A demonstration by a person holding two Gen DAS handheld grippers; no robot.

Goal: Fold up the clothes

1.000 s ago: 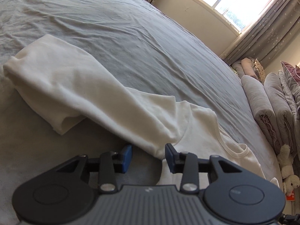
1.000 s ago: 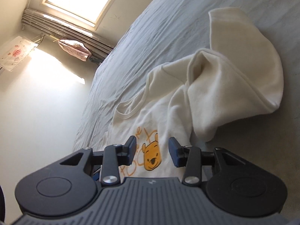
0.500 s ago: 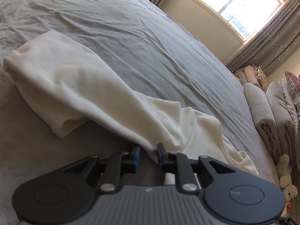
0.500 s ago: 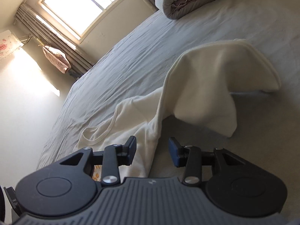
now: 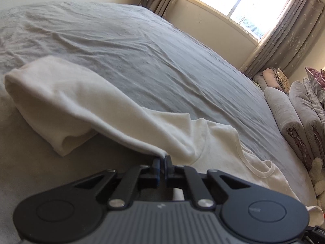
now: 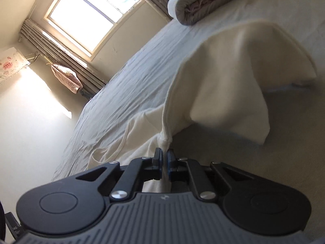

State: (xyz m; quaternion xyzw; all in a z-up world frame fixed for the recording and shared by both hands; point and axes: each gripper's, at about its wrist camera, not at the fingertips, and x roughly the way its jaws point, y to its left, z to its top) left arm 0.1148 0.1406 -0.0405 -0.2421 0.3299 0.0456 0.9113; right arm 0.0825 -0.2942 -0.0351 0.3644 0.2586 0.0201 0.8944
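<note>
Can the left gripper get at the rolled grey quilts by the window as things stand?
Probably not. The left gripper is shut on the cream cotton T-shirt, and the rolled grey quilts lie across the grey bedsheet, well past its fingertips.

Open grey bedsheet (image 5: pixel 142 65) lies beyond the shirt (image 5: pixel 85 109); rolled quilts (image 5: pixel 294 122) block its far edge.

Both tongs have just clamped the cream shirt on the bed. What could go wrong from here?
The left tongs pinch only a thin edge of the cream shirt, so it may slip out on lifting. The right tongs grip a bunched wad, which could set a crooked fold. The far part lies doubled over and may stay creased.
</note>
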